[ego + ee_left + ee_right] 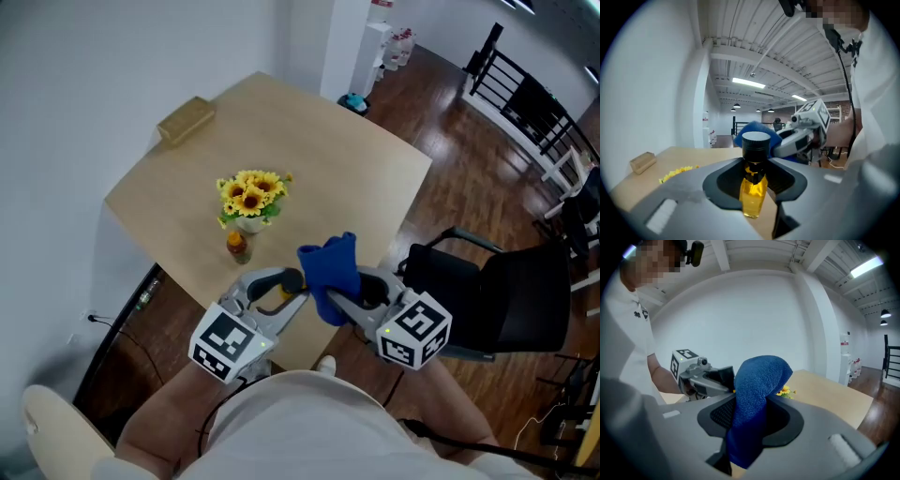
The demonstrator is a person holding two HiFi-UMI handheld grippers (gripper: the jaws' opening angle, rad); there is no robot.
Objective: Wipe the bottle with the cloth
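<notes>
So the left gripper [287,285] is clamped tight on the bottle [753,186], a little clear one with yellow liquid and a black cap. It stands upright between the jaws with the cap poking up above them. The right gripper [342,298] is pinching the blue cloth [757,399] about halfway along, so a big rounded fold sticks up over the jaws and the rest hangs down below. Both are held up in the air over the near edge of the wooden surface [328,159], right in front of the person, with the two grippers angled in toward each other. From the head view the cloth sits just right of the bottle's cap, and in the left gripper view it's bunched up right behind the cap. Honestly can't tell if they're actually touching. Further back on the surface there's a little vase of sunflowers [251,195] with another small amber bottle [238,247] standing just beside it, and a wooden block [186,119] at the far corner. There's a black chair [506,300] off to the right.
</notes>
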